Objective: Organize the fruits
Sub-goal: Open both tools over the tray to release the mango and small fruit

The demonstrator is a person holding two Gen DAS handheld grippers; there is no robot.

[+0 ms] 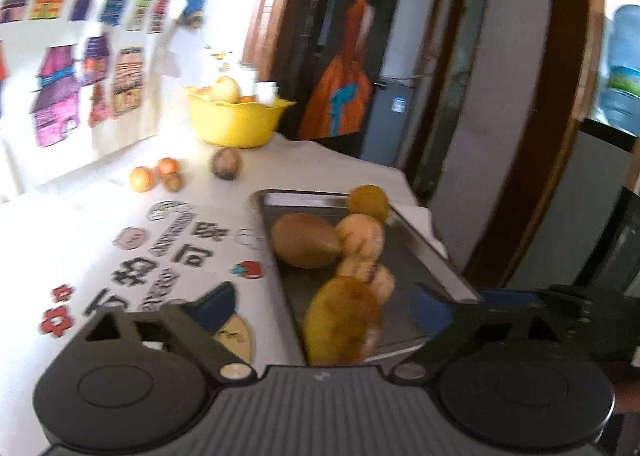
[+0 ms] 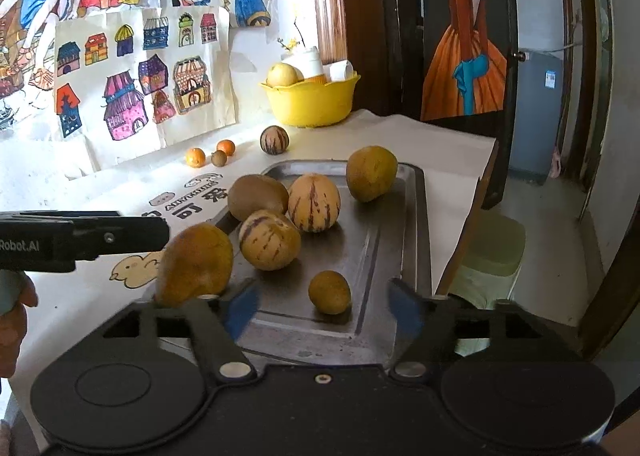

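Step in hand, as judged: loading fruit onto the metal tray (image 2: 404, 216). The left gripper (image 1: 320, 320) has its jaws spread wide, and a yellow-brown pear-shaped fruit (image 1: 342, 320) sits between them at the tray's near left edge; whether the pads touch it cannot be told, the view being blurred. The right gripper (image 2: 322, 306) is also apart, empty, hovering above the near end of the tray with a small round brown fruit (image 2: 329, 292) just beyond its fingers.

On the tray: two pale yellow striped melons (image 2: 270, 239) touching, smooth-skinned, purple streaks; a matt brown kiwi (image 2: 257, 197) beside them; a dull yellow round fruit (image 2: 371, 173) at the far end.

Still loose on the paper-covered worktop (image 2: 420, 140): two small oranges (image 2: 195, 156), a brown nut-like fruit and a darker striped melon (image 2: 274, 140), near a yellow plastic bowl (image 2: 310, 104).

Next move probably calls for clearing the left gripper and reaching far left for the loose pieces; round fruit may roll.
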